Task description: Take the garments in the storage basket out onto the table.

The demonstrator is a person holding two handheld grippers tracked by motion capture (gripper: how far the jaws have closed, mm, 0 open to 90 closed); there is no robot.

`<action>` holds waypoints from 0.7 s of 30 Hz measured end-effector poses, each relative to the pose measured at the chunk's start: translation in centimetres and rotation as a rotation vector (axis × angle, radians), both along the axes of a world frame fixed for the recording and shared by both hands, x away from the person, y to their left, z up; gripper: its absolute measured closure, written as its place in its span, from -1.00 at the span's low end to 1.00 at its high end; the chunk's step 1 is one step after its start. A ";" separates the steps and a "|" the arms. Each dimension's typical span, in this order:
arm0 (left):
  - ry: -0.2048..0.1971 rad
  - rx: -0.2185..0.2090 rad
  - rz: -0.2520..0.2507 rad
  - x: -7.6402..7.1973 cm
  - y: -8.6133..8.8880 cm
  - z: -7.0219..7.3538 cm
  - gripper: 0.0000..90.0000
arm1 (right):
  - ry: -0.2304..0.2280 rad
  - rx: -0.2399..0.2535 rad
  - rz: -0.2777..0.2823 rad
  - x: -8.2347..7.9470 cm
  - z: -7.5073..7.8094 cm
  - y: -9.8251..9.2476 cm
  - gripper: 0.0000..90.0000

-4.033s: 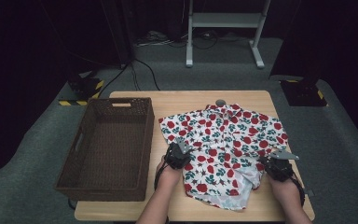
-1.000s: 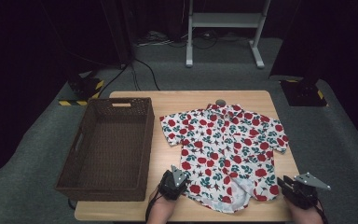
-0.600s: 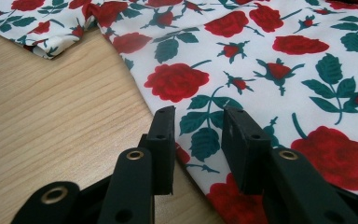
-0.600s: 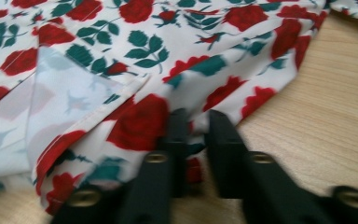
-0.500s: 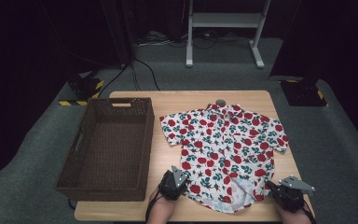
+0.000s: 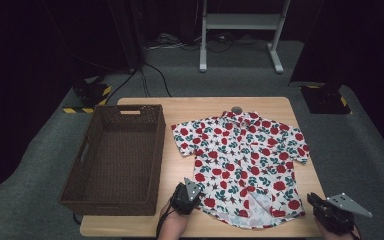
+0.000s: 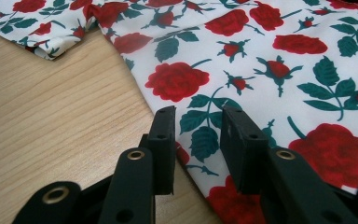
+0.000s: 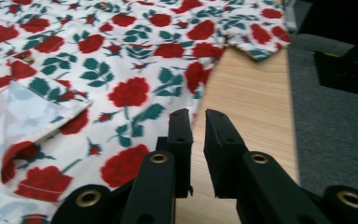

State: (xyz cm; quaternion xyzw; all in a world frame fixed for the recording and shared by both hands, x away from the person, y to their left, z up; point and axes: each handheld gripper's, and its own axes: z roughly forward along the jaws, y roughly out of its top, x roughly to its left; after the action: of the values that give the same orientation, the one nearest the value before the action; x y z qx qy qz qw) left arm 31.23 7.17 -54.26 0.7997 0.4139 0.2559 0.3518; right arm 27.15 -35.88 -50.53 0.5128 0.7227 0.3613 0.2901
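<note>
Lying flat: rose-print shirt (image 6: 242, 160) spread face up on the wooden table (image 6: 260, 102), collar towards the far edge, just beside the wicker basket (image 6: 115, 157).
Shirt hem: the front opens near the bottom, one flap folded back to show its pale inside (image 8: 23, 109).
Left gripper (image 7: 196, 121): at the shirt's lower left corner, jaws a little apart over the cloth edge, one over bare wood and one over fabric; whether they pinch the cloth cannot be told.
Right gripper (image 8: 198, 119): at the lower right corner, jaws narrowly parted and just now opening again, nothing between them, over bare wood beside the shirt's edge.
</note>
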 end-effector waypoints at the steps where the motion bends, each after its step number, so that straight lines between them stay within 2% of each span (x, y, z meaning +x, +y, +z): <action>1: 0.004 -0.004 0.005 0.1 0.1 0.0 0.42 | 0.003 -0.001 0.009 0.1 -0.1 0.4 0.73; 7: 0.044 -0.057 0.034 0.4 0.6 0.0 0.17 | 0.017 0.020 0.063 1.0 -0.6 2.7 0.55; 12: 0.080 -0.090 0.038 0.7 0.9 0.0 -0.07 | 0.045 0.039 0.111 1.8 -1.1 4.7 0.47; 16: 0.089 -0.086 0.015 0.7 0.8 0.0 -0.23 | 0.060 0.046 0.140 2.4 -1.4 6.1 0.43; 21: 0.101 -0.076 0.022 0.8 0.7 -0.1 -0.48 | 0.098 0.039 0.158 3.5 -2.3 7.3 0.38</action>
State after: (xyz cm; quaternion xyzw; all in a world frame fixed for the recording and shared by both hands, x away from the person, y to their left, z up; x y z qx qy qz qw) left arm 32.06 7.90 -54.36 0.7930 0.4494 0.2032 0.3576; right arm 30.64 -28.54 -52.78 0.4768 0.7670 0.3718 0.2150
